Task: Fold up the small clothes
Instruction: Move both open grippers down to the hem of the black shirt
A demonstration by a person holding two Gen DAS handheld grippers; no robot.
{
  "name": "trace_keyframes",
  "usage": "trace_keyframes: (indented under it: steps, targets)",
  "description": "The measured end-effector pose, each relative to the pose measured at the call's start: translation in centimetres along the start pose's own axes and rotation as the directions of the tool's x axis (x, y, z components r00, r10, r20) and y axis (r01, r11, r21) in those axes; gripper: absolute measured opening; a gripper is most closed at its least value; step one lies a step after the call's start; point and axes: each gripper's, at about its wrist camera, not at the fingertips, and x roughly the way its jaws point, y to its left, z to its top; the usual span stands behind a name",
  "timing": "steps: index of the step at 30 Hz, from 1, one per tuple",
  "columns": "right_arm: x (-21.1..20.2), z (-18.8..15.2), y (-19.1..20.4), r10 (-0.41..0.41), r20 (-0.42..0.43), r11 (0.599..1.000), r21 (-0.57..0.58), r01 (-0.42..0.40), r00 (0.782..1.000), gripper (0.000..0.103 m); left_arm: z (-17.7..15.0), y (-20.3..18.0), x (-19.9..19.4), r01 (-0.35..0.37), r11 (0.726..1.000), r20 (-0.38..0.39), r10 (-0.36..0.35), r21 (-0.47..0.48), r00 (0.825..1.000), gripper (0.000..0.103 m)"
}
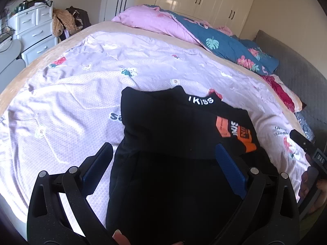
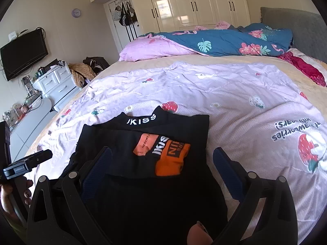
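A black garment [image 1: 173, 143] with white "IKISS" lettering and an orange print lies partly folded on the lilac sheet [image 1: 81, 94]. It also shows in the right wrist view [image 2: 147, 163]. My left gripper [image 1: 163, 149] is open, its blue-padded fingers [image 1: 102, 161] spread above the garment's near part, holding nothing. My right gripper [image 2: 161, 153] is open too, straddling the garment's near edge and empty. The right gripper's body [image 1: 306, 145] shows at the right edge of the left wrist view. The left gripper's body [image 2: 26, 163] shows at the left of the right wrist view.
A pink pillow [image 2: 155, 49] and a blue floral duvet [image 2: 235, 40] lie at the bed's far side. A grey headboard [image 2: 302, 28] stands at the right. A white drawer unit [image 2: 57, 83], a wall TV [image 2: 22, 53] and cream wardrobes [image 2: 194, 2] stand beyond the bed.
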Motion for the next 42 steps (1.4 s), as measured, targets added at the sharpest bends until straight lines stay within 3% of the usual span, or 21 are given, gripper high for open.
trace_keyframes:
  steps: [20,42]
  targets:
    - [-4.6,-3.9,-0.5,-0.025,-0.032,1.000,-0.020,0.025,0.999,0.098,-2.5,1.5,-4.2,-0.039,0.999,-0.006,0.039,0.000,0.999,0.094]
    - [-6.7,-6.9,-0.6,-0.025,-0.083,0.999,-0.039,0.022,0.996,0.099,-7.3,3.8,-5.9,-0.082,0.997,-0.102,0.082,0.002,0.991,0.094]
